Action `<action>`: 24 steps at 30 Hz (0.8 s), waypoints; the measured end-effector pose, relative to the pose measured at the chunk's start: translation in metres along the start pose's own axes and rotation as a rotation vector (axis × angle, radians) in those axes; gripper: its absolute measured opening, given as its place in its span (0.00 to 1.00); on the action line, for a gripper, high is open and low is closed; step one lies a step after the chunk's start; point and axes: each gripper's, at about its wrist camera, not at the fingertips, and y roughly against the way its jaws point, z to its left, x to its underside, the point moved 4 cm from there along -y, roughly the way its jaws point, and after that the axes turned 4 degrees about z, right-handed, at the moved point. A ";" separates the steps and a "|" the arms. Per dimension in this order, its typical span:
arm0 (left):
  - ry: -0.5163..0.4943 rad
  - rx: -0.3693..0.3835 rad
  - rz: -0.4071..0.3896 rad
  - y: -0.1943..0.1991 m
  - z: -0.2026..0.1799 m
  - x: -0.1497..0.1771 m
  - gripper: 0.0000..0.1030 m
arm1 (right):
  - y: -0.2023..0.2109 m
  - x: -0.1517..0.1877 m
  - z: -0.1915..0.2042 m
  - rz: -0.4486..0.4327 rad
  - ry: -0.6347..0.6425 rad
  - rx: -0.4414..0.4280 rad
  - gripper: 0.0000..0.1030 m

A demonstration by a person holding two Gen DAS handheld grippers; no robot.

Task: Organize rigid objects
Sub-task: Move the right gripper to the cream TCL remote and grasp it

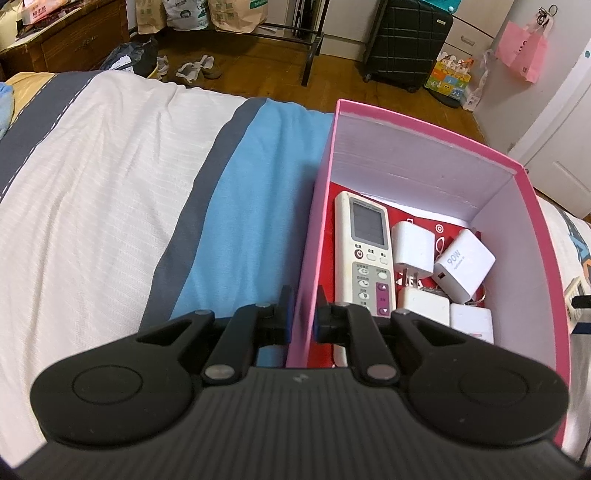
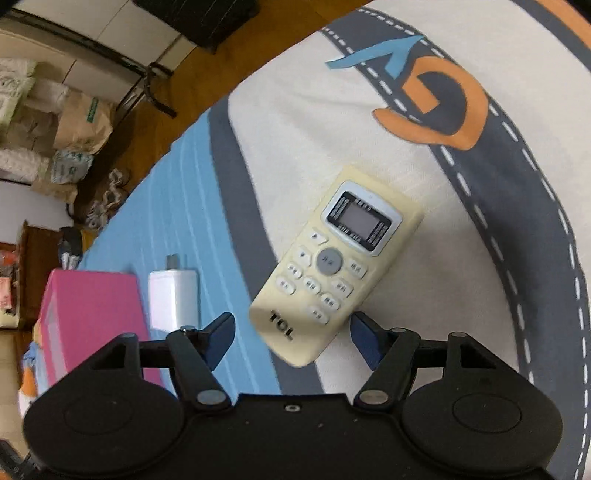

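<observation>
A pink box (image 1: pixel 321 221) stands on the bed. Inside lie a white remote (image 1: pixel 365 251) and several white chargers (image 1: pixel 463 264). My left gripper (image 1: pixel 303 310) is shut on the box's left wall, one finger outside, one inside. In the right wrist view a cream TCL remote (image 2: pixel 332 266) lies on the bedspread. My right gripper (image 2: pixel 291 332) is open, its fingers on either side of the remote's near end. A white charger (image 2: pixel 173 297) lies on the bed beside the pink box (image 2: pixel 92 314).
The bedspread (image 1: pixel 110 184) is white, grey and blue, with an orange and grey print (image 2: pixel 443 110) at the right. Beyond the bed edge is wooden floor with a black suitcase (image 1: pixel 406 40), paper bags (image 1: pixel 236 14) and a metal rack (image 1: pixel 306 44).
</observation>
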 end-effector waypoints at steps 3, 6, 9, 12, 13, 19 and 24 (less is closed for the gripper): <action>0.005 0.003 0.001 0.000 0.000 0.000 0.09 | -0.004 -0.003 0.004 -0.005 0.005 0.009 0.72; 0.004 0.003 0.001 0.000 0.000 0.000 0.09 | -0.004 -0.009 0.009 -0.013 0.030 0.025 0.73; 0.005 0.003 0.001 0.000 0.001 0.000 0.09 | 0.000 -0.008 0.017 -0.049 0.136 0.081 0.72; 0.004 0.001 0.001 0.000 0.001 0.000 0.09 | 0.005 -0.014 0.026 -0.162 0.291 0.243 0.80; 0.004 0.001 0.001 0.000 0.001 0.000 0.09 | 0.005 -0.017 0.029 -0.196 0.323 0.283 0.83; 0.005 0.000 0.001 0.000 0.001 0.000 0.09 | -0.007 -0.031 0.030 -0.209 0.344 0.313 0.81; 0.002 -0.002 0.000 0.001 0.002 -0.001 0.09 | -0.015 -0.007 0.064 -0.242 0.700 0.348 0.72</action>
